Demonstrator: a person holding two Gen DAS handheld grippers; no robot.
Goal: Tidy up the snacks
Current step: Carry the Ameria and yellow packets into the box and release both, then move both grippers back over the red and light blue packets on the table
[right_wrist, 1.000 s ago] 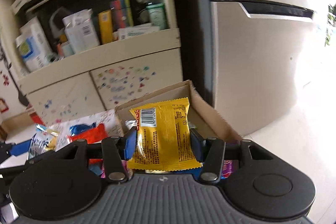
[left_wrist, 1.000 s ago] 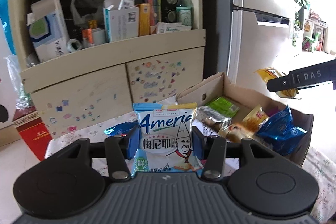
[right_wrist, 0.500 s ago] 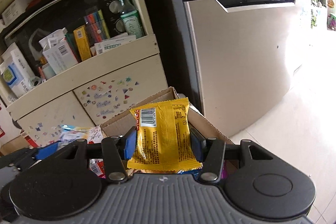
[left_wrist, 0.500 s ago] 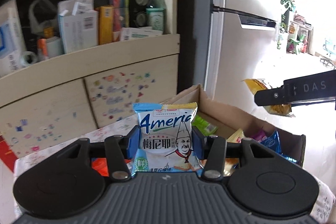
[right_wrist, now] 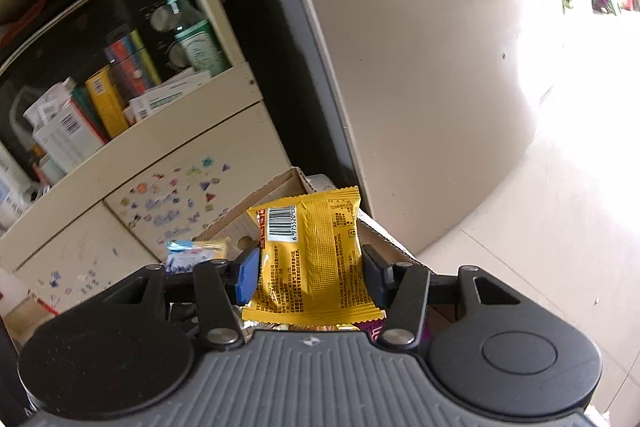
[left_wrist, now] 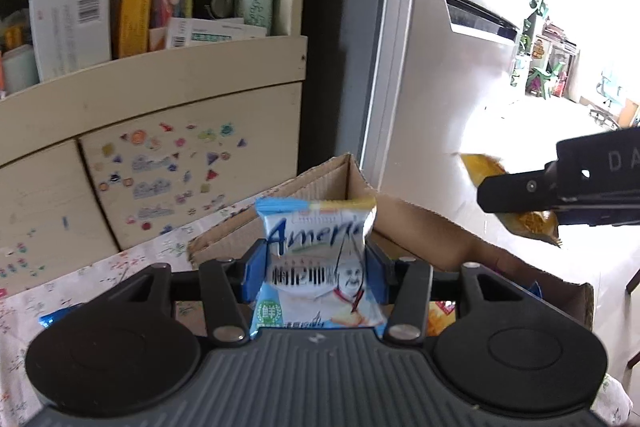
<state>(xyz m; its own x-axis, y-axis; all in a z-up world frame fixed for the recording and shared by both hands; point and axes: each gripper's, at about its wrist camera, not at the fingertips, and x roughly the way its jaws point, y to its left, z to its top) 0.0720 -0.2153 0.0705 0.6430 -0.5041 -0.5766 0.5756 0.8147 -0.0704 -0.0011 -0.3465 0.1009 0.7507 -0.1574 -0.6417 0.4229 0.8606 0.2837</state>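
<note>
The cardboard box (left_wrist: 420, 227) sits at twelve o'clock beneath both claws. The left gripper (left_wrist: 316, 273) pinches a blue-white snack packet (left_wrist: 316, 267); the right gripper (right_wrist: 310, 277) clamps a yellow packet (right_wrist: 312, 259). Carrying looks done; next, release each over the box.

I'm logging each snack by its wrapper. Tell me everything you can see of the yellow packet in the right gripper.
The yellow snack packet is a glossy pillow wrapper with crimped ends, its back showing: barcode at top left, centre seam, dense small print. It stands upright, pinched at both sides by the right gripper, above the cardboard box.
</note>
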